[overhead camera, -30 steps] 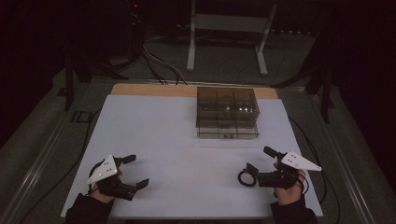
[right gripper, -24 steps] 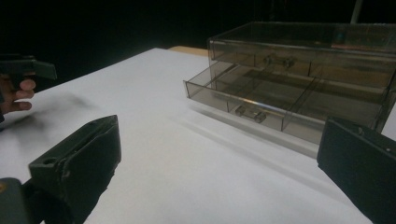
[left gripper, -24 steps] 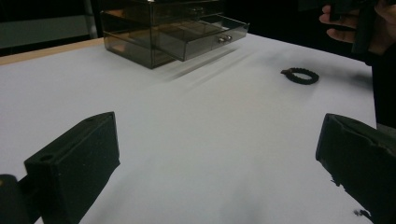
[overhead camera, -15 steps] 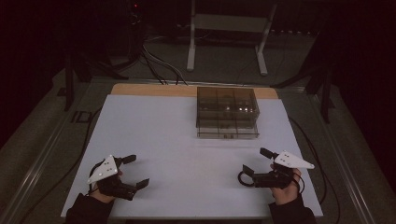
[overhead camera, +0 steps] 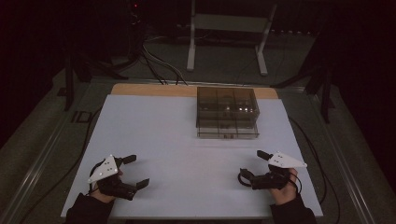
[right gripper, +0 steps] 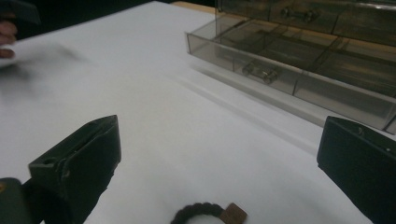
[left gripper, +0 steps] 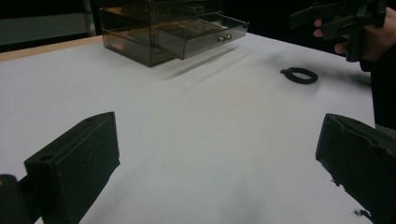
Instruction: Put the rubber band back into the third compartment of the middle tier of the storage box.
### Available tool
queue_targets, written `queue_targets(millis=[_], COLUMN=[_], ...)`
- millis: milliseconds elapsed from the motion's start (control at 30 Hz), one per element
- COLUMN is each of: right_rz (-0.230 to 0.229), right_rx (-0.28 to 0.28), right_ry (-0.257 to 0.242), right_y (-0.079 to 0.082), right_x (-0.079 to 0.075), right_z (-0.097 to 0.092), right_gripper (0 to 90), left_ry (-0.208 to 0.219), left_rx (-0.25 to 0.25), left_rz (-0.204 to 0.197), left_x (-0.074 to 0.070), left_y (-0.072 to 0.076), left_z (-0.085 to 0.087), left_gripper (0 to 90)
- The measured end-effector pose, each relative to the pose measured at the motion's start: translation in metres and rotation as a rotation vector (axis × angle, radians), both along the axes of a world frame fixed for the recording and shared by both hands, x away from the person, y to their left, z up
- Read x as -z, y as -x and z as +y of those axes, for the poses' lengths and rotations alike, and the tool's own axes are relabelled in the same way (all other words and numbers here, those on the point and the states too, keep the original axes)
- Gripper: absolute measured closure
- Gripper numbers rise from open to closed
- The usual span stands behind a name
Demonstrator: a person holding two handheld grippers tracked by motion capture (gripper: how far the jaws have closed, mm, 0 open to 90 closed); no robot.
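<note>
Black band [right gripper: 208, 213], a small braided loop w/ a brown tag, lies flat on the white table [overhead camera: 177, 140]. It sits right under the right tongs [overhead camera: 251, 167], between the two jaws but not touching them. Those jaws are wide open & hold nothing. The left tongs [overhead camera: 135, 171] are low over the table at the near left, well apart from the band, jaws wide open too, nothing in them. At the far side stands a smoky see-through box [overhead camera: 227, 111] w/ its bottom drawer [right gripper: 289, 70] pulled out.
</note>
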State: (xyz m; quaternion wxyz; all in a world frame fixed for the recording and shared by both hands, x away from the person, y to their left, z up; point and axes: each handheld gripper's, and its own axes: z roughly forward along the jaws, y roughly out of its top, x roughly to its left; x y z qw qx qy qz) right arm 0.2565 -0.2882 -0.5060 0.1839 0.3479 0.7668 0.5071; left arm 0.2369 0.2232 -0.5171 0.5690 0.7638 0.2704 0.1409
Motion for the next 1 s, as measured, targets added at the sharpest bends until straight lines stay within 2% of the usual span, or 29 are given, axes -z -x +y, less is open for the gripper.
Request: queue_targets(millis=[200, 333, 467, 500, 567, 633, 767, 833, 867, 1000], right_rz=[0.076, 0.093, 0.111, 0.115, 0.123, 0.124, 0.166, 0.172, 0.192, 0.221], right_rx=[0.002, 0.01, 0.043, 0.054, 0.068, 0.07, 0.079, 0.08, 0.079, 0.083], right_ry=[0.032, 0.048, 0.064, 0.069, 0.078, 0.114, 0.154, 0.164, 0.175, 0.198], right_y=[-0.002, -0.002, -0.002, -0.002, -0.003, -0.002, -0.001, -0.001, -0.001, -0.001], right_x=[0.004, 0.006, 0.008, 0.009, 0.011, 0.012, 0.014, 0.014, 0.015, 0.017], right_z=[0.0, 0.0, -0.001, -0.002, -0.003, -0.004, -0.005, -0.005, -0.005, -0.006], right_gripper=[0.0, 0.0, 0.7, 4.5, 6.2, 11.5, 23.9, 26.5, 36.1, 48.0], left_ry=[-0.003, -0.005, -0.004, -0.005, -0.002, -0.005, -0.009, -0.009, -0.01, -0.01], left_rx=[-0.001, -0.003, -0.002, -0.001, -0.002, -0.003, -0.001, 0.0, 0.0, -0.001], left_rz=[-0.003, -0.004, -0.004, -0.003, -0.003, -0.006, -0.008, -0.008, -0.008, -0.008], left_x=[0.0, 0.0, 0.0, 0.0, 0.0, -0.001, -0.001, -0.001, -0.001, -0.001], left_y=[0.0, 0.0, 0.0, 0.0, 0.0, 0.0, 0.001, 0.001, 0.001, 0.001], left_z=[0.0, 0.0, 0.0, 0.0, 0.0, 0.001, 0.001, 0.0, 0.0, 0.001], left_gripper=[0.3, 0.3, 0.3, 0.3, 0.3, 0.3, 0.3, 0.3, 0.3, 0.3])
